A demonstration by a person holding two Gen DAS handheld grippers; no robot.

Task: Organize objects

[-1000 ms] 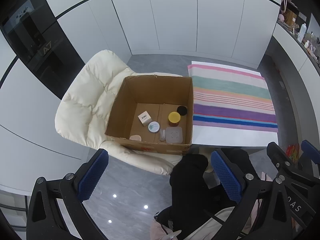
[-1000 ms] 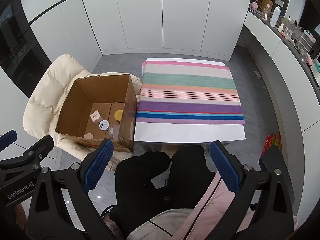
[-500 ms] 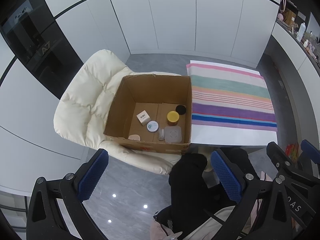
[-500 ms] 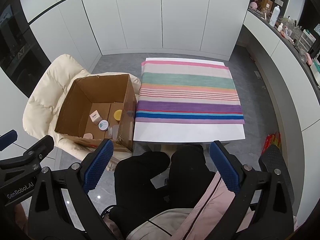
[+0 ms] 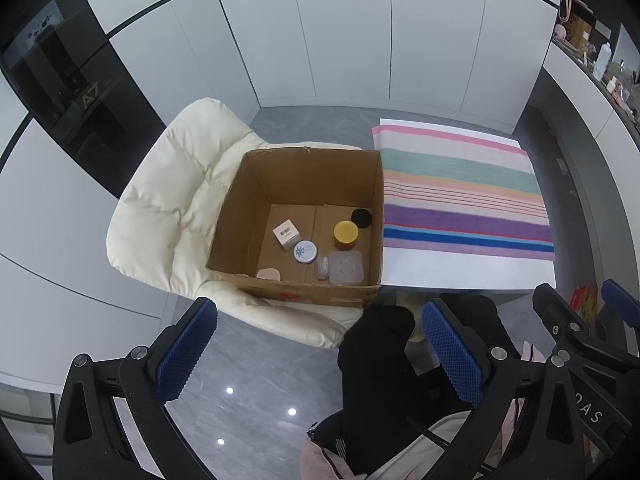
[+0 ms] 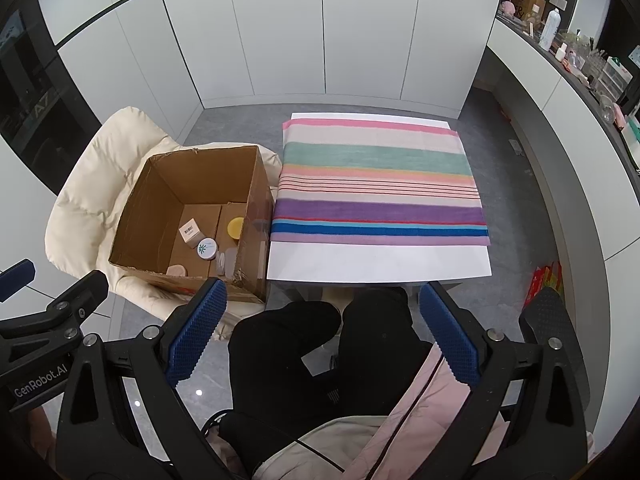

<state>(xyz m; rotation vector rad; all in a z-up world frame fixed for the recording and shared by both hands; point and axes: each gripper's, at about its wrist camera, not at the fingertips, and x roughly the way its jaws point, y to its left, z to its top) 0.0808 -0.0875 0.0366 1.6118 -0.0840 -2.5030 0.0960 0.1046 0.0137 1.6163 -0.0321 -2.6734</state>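
Cardboard box (image 5: 248,184) drifted left, near wall half hiding pink item (image 5: 267,274).

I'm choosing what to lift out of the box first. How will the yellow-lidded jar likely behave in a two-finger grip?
The yellow-lidded jar stands upright in the cardboard box, so its round sides may slip or twist between flat pads. It looks squat, so probably hard to tip. Laid sideways, it would likely roll.

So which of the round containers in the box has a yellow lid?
The jar standing right of the white tin, just before the black lid; only its top is yellow.
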